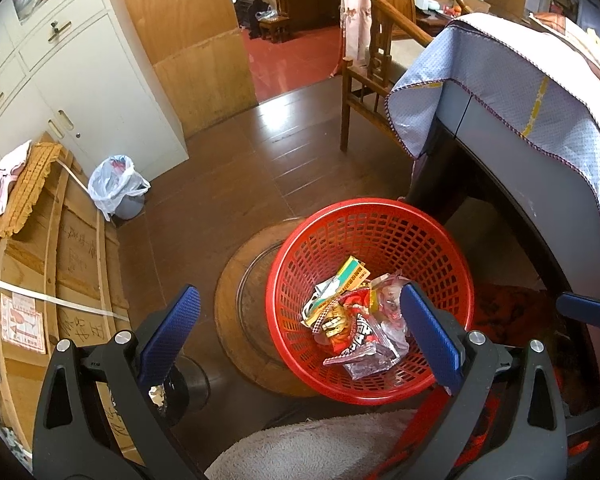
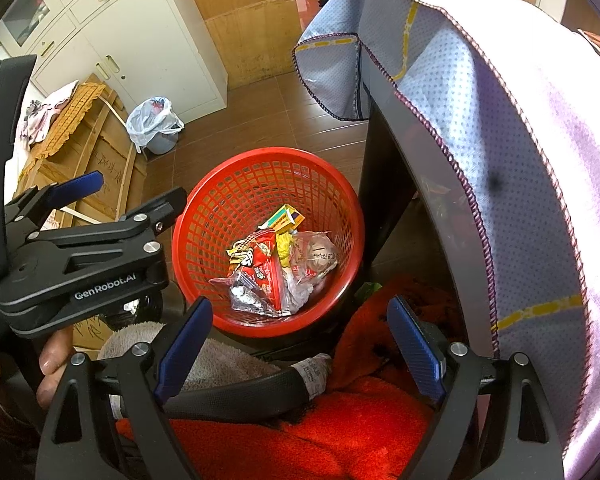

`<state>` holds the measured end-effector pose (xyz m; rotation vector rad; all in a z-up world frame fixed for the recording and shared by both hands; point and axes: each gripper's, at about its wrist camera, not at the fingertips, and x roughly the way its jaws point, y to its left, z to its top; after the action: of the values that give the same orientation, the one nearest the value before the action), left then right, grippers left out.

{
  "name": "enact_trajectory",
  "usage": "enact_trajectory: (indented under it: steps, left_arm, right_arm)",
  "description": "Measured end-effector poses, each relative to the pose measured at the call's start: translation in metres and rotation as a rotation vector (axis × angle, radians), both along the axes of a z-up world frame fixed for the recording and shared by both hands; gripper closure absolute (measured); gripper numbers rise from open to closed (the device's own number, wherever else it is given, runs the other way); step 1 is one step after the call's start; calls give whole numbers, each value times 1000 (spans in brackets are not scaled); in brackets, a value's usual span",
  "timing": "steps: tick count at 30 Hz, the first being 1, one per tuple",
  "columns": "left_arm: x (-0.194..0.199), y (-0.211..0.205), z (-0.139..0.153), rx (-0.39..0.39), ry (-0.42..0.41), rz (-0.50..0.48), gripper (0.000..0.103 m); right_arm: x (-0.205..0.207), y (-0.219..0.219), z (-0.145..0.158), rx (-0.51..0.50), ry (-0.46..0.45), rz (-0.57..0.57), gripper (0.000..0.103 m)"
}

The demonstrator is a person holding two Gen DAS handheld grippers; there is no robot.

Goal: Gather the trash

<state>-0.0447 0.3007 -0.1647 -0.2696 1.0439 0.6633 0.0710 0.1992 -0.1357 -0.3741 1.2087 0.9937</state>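
Note:
A red mesh basket [image 1: 452, 240] stands on the floor beside the table; it also shows in the right wrist view [image 2: 204, 216]. It holds trash: snack wrappers [image 1: 352, 328], a yellow-green carton [image 1: 350, 274] and a clear bag. The same wrappers [image 2: 260, 268] and carton [image 2: 286, 218] show in the right wrist view. My left gripper [image 1: 300, 334] is open and empty above the basket's near-left rim. My right gripper [image 2: 302, 346] is open and empty, just short of the basket. The left gripper's body [image 2: 80, 256] is at the left of the right wrist view.
A table with a blue-lilac cloth [image 1: 520, 92] stands at the right. A round wooden board [image 1: 236, 304] lies under the basket. A wooden crate [image 1: 60, 264], a bin with a white bag [image 1: 118, 188], a white cabinet [image 1: 80, 80] and a wooden chair [image 1: 372, 80] are around. Red fabric [image 2: 300, 440] lies below.

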Motion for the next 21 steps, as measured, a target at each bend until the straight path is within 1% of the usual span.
enact_trajectory:
  steps: [21]
  left_arm:
    - [2, 0, -2, -12, 9, -3, 7]
  right_arm:
    - [-2, 1, 0, 1, 0, 1, 16]
